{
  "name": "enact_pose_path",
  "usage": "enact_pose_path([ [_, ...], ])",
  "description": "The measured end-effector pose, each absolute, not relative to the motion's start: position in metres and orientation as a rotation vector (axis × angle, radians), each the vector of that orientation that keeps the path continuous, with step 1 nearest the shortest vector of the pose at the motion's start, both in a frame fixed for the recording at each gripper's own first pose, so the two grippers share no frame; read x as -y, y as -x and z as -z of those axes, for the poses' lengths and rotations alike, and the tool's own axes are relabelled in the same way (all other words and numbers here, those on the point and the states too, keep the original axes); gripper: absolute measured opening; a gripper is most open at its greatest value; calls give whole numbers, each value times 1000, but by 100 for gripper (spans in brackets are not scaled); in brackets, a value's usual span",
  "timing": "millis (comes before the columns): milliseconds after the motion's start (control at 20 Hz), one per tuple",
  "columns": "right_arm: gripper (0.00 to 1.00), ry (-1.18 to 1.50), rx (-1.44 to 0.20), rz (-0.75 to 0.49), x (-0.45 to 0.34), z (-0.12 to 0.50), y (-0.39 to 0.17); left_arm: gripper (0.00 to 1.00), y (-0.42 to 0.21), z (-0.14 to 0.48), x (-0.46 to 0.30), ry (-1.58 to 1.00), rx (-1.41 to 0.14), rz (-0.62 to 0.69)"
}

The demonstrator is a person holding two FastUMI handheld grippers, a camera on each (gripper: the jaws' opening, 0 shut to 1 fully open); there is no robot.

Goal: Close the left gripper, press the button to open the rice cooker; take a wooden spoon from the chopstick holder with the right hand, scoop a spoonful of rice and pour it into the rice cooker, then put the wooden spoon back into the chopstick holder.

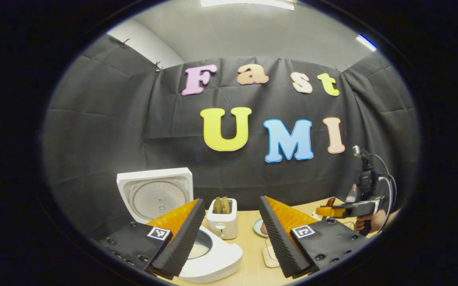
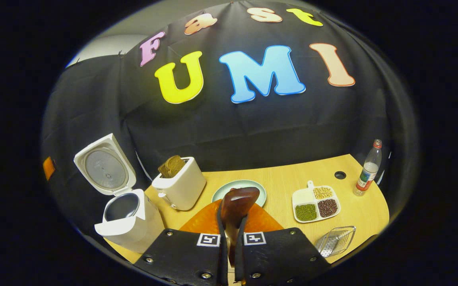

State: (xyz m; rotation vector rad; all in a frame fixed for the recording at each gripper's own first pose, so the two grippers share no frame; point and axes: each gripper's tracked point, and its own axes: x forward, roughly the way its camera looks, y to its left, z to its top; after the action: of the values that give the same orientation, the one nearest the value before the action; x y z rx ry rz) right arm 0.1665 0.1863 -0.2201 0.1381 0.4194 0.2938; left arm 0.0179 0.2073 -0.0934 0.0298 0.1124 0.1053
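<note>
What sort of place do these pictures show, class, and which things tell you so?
Probably a mock kitchen in a recording booth: an open rice cooker, a toaster with bread and a divided dish of grains on a wooden table, before black cloth.

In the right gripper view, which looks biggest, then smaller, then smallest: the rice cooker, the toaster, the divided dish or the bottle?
1. rice cooker, lid open, nearest the camera
2. toaster
3. divided dish
4. bottle

The dish and bottle look close; the bottle stands farther off, so that order is unsure.

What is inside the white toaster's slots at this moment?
Brown bread slices stand in the toaster, their tops sticking out above the slots; the left gripper view shows two side by side. Their lower parts are hidden inside the toaster body, so how deep they sit cannot be seen.
</note>
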Motion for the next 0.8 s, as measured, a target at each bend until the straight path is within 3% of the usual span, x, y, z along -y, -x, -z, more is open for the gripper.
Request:
enact_pose_path([
  [350, 7, -41, -491, -198, -198, 289, -179, 99, -17, 107, -241, -14, -129, -133],
  [500, 7, -46, -500, -213, -221, 303, -180, 99, -15, 117, -257, -14, -147, -151],
  [800, 8, -375, -598, -274, -265, 321, -175, 94, -5, 127, -279, 7, -167, -204],
])
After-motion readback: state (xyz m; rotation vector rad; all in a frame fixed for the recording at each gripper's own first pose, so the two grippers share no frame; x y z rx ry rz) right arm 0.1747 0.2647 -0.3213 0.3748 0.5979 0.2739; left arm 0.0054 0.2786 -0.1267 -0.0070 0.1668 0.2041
